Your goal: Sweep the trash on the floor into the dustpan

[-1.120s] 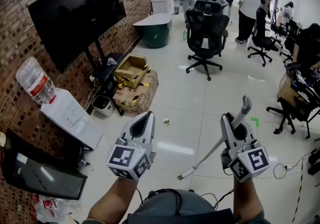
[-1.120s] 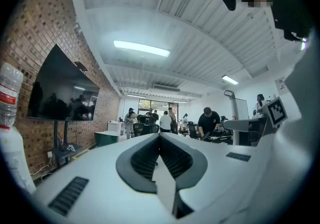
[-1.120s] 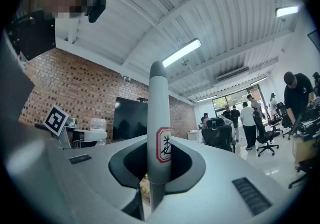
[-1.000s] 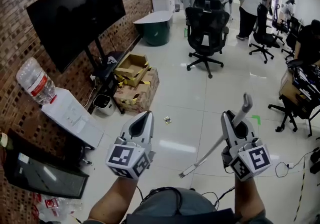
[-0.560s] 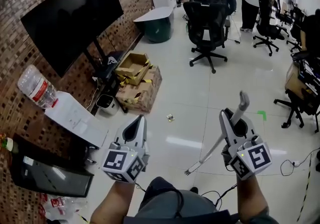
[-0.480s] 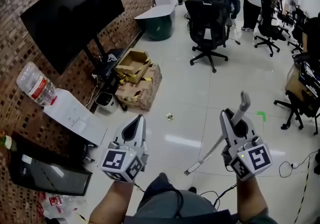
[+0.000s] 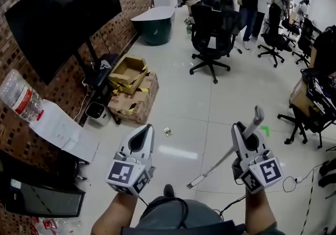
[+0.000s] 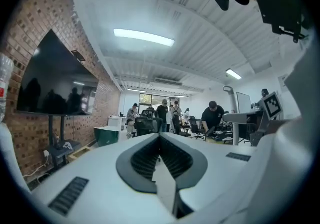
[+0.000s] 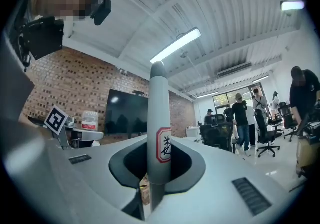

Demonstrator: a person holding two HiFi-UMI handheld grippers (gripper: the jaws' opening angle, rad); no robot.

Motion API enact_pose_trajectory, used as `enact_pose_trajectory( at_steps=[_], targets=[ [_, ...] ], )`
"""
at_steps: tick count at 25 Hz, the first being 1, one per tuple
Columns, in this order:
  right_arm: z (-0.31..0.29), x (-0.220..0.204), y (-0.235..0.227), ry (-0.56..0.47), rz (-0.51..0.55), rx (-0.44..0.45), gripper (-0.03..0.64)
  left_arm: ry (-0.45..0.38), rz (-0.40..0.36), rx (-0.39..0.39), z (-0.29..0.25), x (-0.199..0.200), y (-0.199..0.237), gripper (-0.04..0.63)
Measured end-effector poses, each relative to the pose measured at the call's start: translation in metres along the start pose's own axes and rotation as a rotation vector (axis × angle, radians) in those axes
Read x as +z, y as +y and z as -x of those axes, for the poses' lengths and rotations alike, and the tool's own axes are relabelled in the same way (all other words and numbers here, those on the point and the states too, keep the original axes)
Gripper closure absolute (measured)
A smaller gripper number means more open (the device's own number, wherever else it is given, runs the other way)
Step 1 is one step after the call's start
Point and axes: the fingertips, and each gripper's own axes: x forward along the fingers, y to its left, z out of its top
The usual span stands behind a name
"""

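Broom handle (image 9: pixel 159 118) clamped between right gripper (image 7: pixel 245 136) fingers (image 9: pixel 192 165)

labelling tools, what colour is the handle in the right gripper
Light grey handle, clearest in right gripper view.

No words or numbers can be read; only one small label and coded markers are found.
A white label with a red border (image 9: pixel 164 152) is seen on the grey tubular handle (image 9: pixel 159 118). A dark, character-like mark is printed on it, but it cannot be read with certainty. A square black-and-white coded marker (image 7: pixel 125 172) is carried on the cube of the left gripper (image 7: pixel 143 135), and a second such marker (image 7: pixel 261 172) on the cube of the right gripper (image 7: pixel 242 129); patterns, not letters, are shown on both. A red label (image 7: pixel 23 103) is wrapped round the clear plastic water bottle (image 7: pixel 10 85) by the brick wall, and its print is too small to be read.
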Motion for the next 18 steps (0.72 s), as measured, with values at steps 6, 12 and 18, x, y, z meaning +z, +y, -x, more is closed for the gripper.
enact_pose_trajectory(
  at_steps=[6, 12, 18],
  targets=[
    [-0.081, -0.007, 0.005, 0.0, 0.036, -0.04, 0.555, 0.001, 0.02, -0.09, -0.048, -0.002, 0.067, 0.583],
    [-0.15, -0.019, 0.011, 0.019, 0.055, -0.029, 0.569, -0.007, 0.05, -0.124, -0.084, -0.008, 0.115, 0.583],
    [-0.211, -0.034, 0.002, 0.006, 0.034, 0.03, 0.569, 0.014, 0.062, -0.086, -0.117, -0.018, 0.152, 0.583]
  ],
)
